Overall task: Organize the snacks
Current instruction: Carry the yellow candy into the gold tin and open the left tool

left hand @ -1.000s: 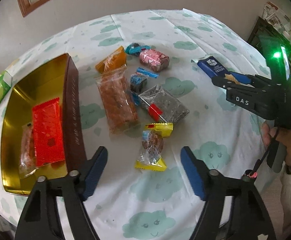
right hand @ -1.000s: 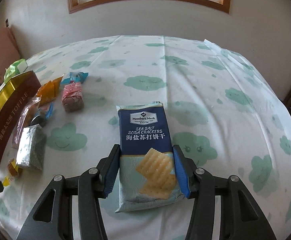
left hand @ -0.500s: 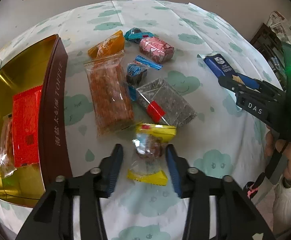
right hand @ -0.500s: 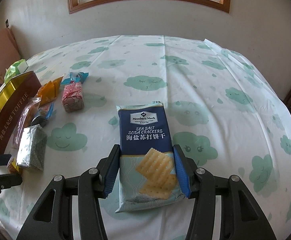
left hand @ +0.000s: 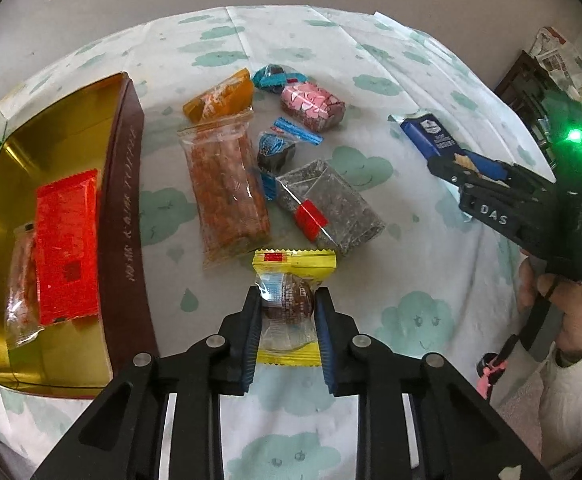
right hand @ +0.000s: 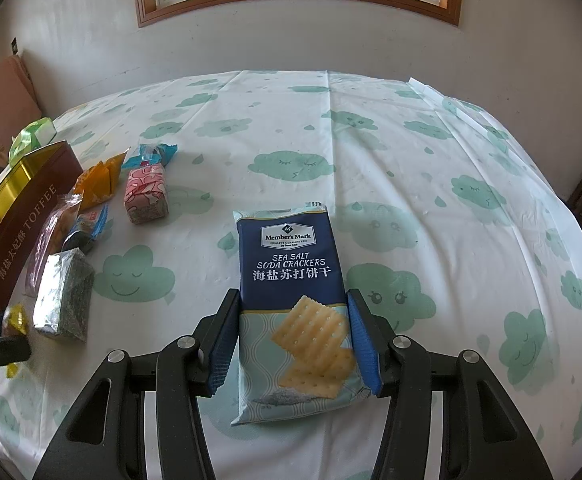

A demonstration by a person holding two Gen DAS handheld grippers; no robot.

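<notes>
The left gripper (left hand: 287,312) had its blue pads pressed on both sides of a yellow-edged candy packet (left hand: 289,304), which lay on the cloud-print tablecloth (left hand: 431,280) just beside the open gold toffee tin (left hand: 127,208). The right gripper (right hand: 293,336) held the Member's Mark soda cracker pack (right hand: 291,272) narrowly between its fingers, the pack lying flat on the cloth. A red packet (left hand: 67,240) lay inside the tin.
</notes>
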